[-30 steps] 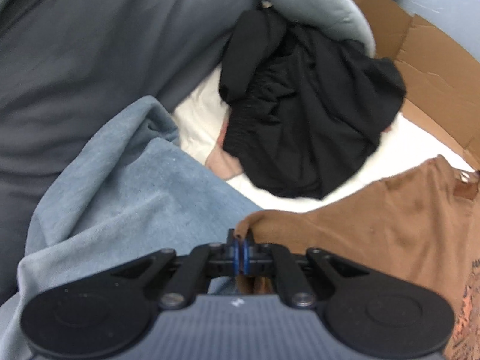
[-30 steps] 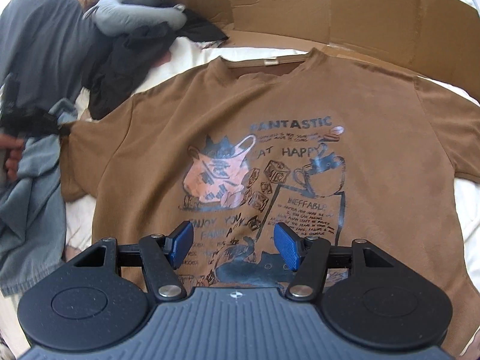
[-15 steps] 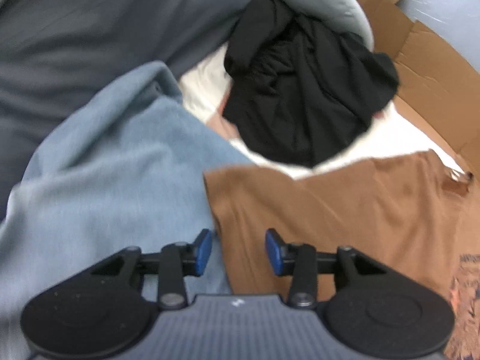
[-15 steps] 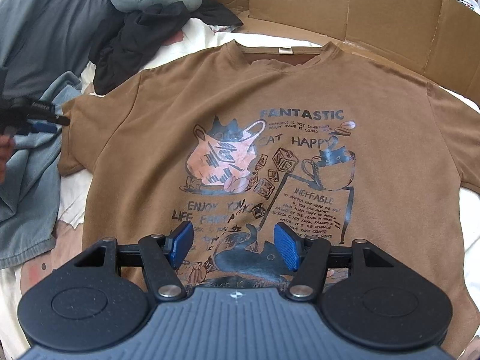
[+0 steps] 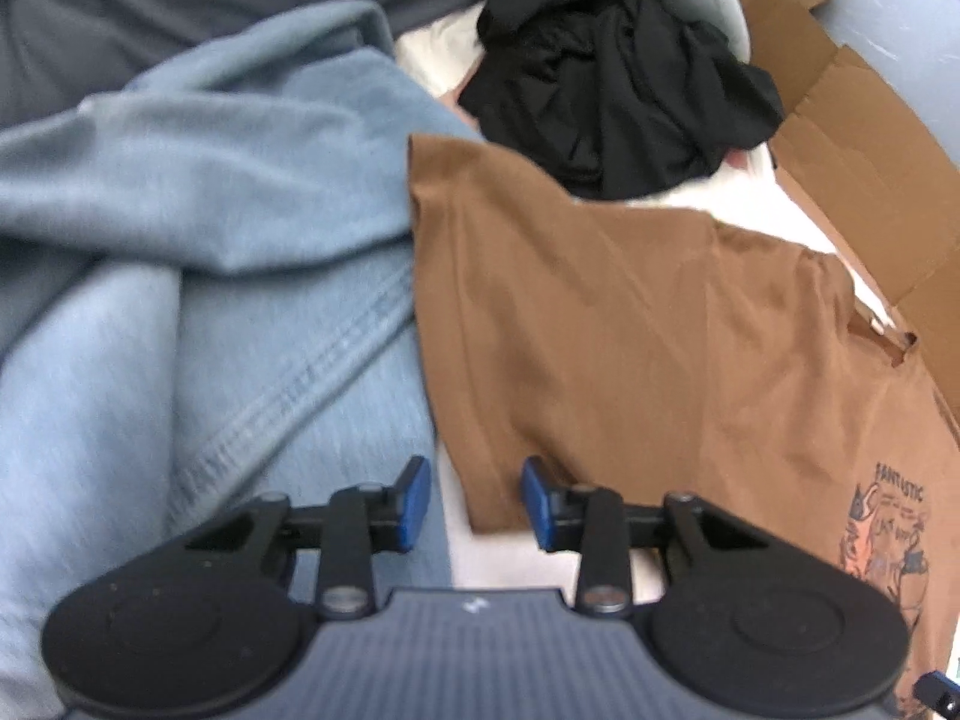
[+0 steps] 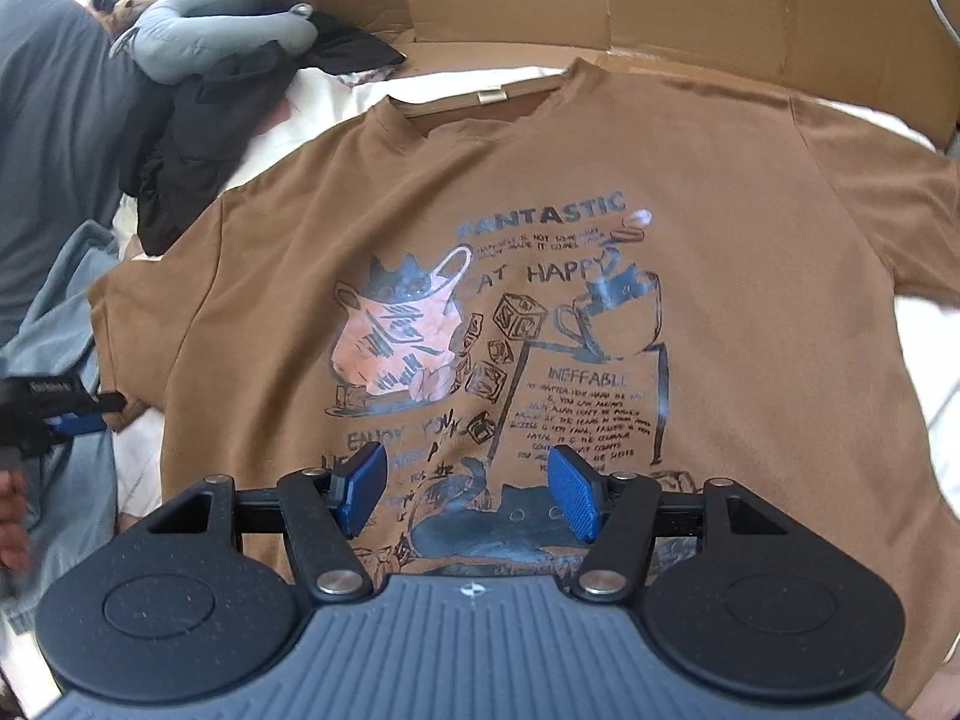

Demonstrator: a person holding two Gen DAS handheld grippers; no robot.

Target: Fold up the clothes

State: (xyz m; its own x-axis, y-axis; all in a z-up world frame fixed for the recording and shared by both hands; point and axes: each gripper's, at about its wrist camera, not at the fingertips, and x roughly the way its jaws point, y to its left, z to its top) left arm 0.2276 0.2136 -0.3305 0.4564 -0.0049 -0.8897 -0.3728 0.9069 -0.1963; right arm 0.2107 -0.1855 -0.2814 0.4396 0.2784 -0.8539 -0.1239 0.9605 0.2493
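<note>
A brown T-shirt (image 6: pixel 690 192) with a printed cat graphic lies spread face up on a white surface, collar at the far side. Its left sleeve (image 5: pixel 540 300) lies flat next to a blue-grey garment. My left gripper (image 5: pixel 475 503) hangs open just short of the sleeve's hem corner, holding nothing; the right wrist view shows it too, left gripper (image 6: pixel 90 411) at the sleeve's edge. My right gripper (image 6: pixel 462 489) is open above the shirt's lower front, over the print, with nothing between its fingers.
A blue-grey garment (image 5: pixel 198 240) lies bunched left of the shirt, with a dark grey cloth (image 6: pixel 48 138) beyond it. A black garment (image 5: pixel 618 84) and a grey padded item (image 6: pixel 210 36) sit at the far left. Cardboard walls (image 6: pixel 630 6) line the far side. A hand (image 6: pixel 12 516) shows at the left edge.
My left gripper was shut on the sleeve's corner, then opened and let it go; the sleeve now lies flat and the gripper has drawn back along its hem. The right gripper stayed open.
</note>
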